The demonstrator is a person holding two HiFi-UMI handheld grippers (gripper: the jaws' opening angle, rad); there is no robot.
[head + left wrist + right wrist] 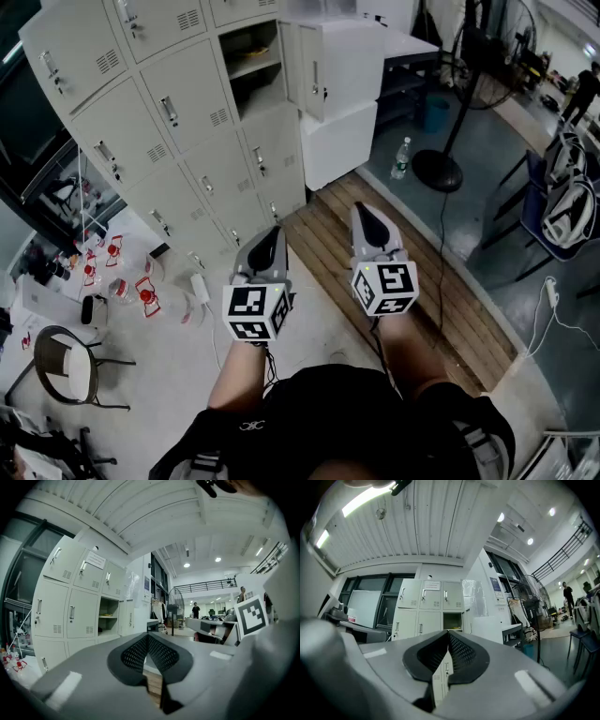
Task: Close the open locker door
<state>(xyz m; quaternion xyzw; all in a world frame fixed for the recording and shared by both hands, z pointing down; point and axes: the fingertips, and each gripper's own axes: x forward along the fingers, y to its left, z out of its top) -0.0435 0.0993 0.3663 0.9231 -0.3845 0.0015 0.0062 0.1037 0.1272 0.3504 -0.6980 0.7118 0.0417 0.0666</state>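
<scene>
A bank of pale grey lockers (159, 112) stands ahead at the upper left. One compartment (251, 58) is open, and its door (323, 67) swings out to the right. The same open compartment (108, 617) shows in the left gripper view beside its door (127, 618), and as a small dark opening (452, 620) in the right gripper view. My left gripper (269, 242) and right gripper (371, 223) are side by side, well short of the lockers. Both point toward them with jaws shut and nothing between them; the tips meet (147, 637) (448, 633).
A white cabinet (337, 141) stands under the open door. A wooden platform (412, 281) runs under the grippers. A water bottle (401, 157), a fan stand (439, 171) and chairs (562, 211) are to the right. A stool (66, 367) and red items (145, 292) are at the left.
</scene>
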